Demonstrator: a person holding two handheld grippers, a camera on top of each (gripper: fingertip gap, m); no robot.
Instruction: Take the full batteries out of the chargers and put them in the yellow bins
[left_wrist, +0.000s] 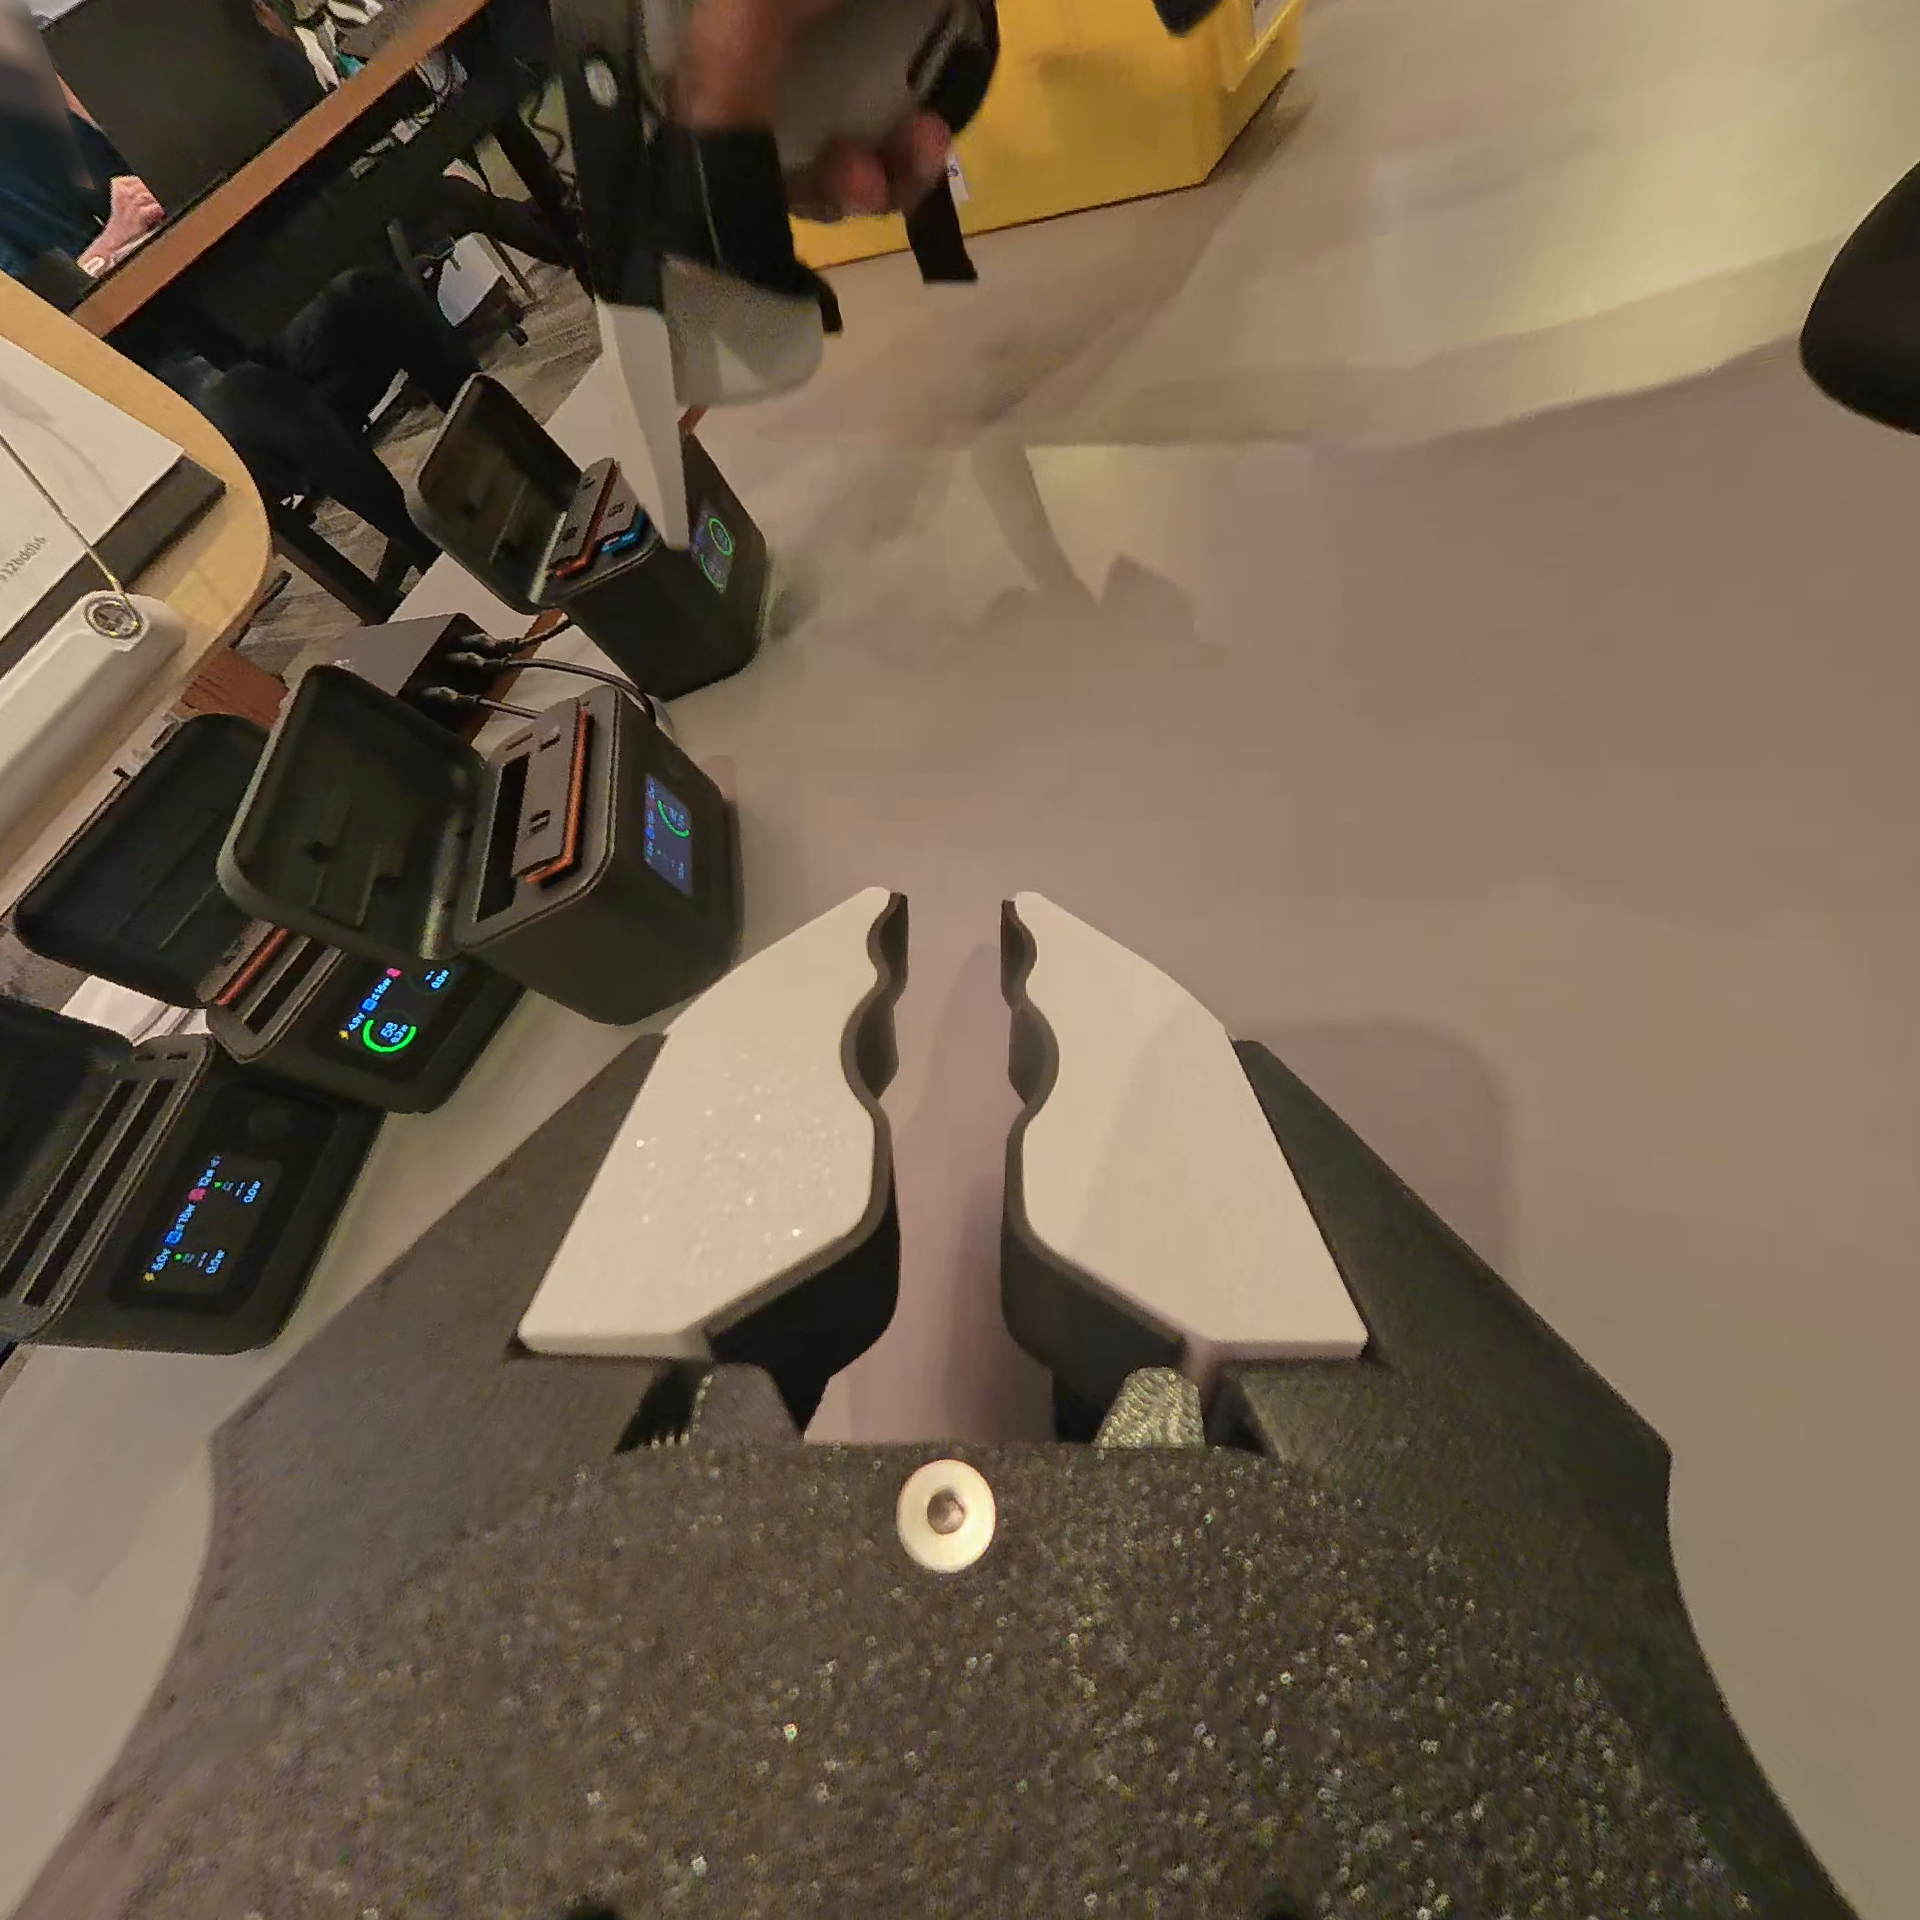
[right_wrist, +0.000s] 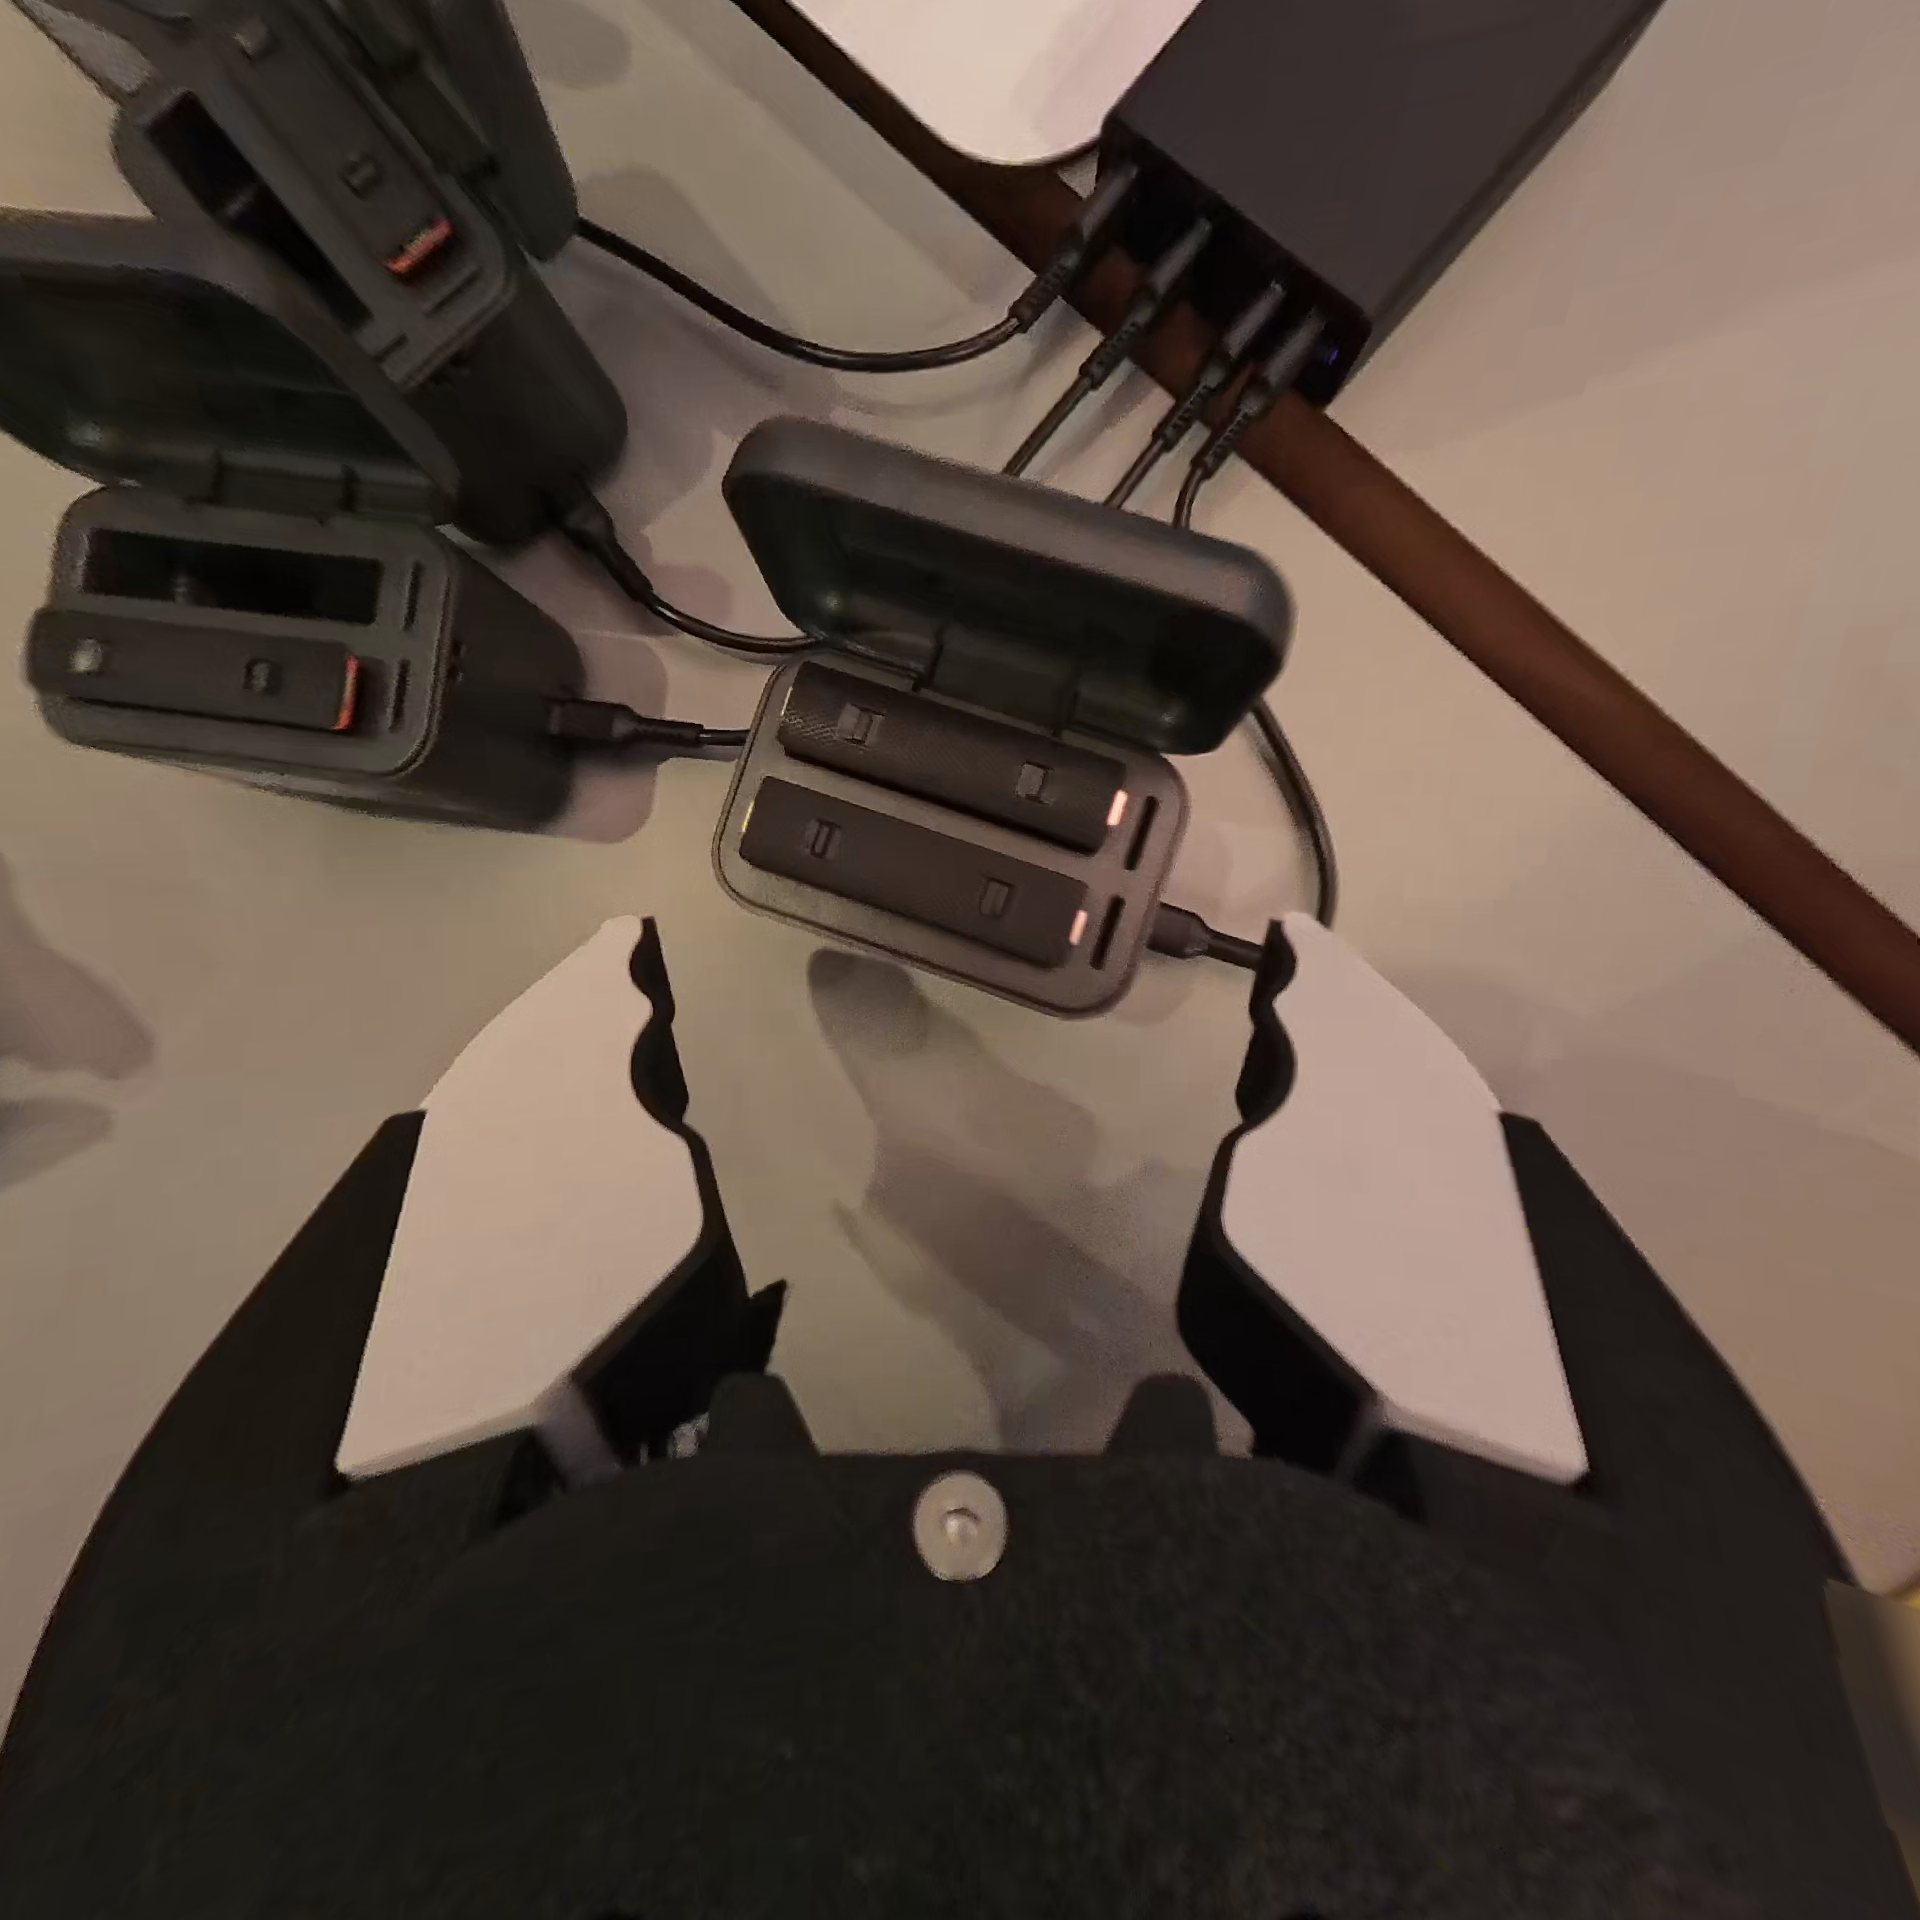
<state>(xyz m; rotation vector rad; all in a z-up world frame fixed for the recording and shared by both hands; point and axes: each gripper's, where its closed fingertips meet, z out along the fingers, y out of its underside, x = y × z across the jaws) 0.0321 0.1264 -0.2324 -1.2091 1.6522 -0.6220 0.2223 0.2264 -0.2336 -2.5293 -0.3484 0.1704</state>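
Several dark battery chargers stand with lids open along the table's left side. My right gripper (right_wrist: 964, 925) is open and empty just above the nearest charger (right_wrist: 1132, 862), which holds two dark batteries, one at the back (right_wrist: 935, 753) and one at the front (right_wrist: 904, 883). The charger to its left (right_wrist: 426, 665) holds one battery (right_wrist: 197, 675) beside an empty slot. My left gripper (left_wrist: 953, 914) is nearly shut with a narrow gap, empty, over bare table beside a charger (left_wrist: 613, 894). A yellow bin (left_wrist: 1101, 135) stands far behind. A right gripper finger (left_wrist: 649, 395) shows over the far charger (left_wrist: 675, 613).
A black power hub (right_wrist: 1351, 135) with several cables feeds the chargers from the back. A dark brown strip (right_wrist: 1558, 634) runs diagonally past it. A third charger (right_wrist: 343, 208) stands at the top left. A rounded wooden desk (left_wrist: 197, 499) lies left. Bare table surface (left_wrist: 1351, 831) spreads to the right. From my right tips it is roughly 15 centimetres to the black power hub (right_wrist: 1351, 135); from my left, 35 centimetres.
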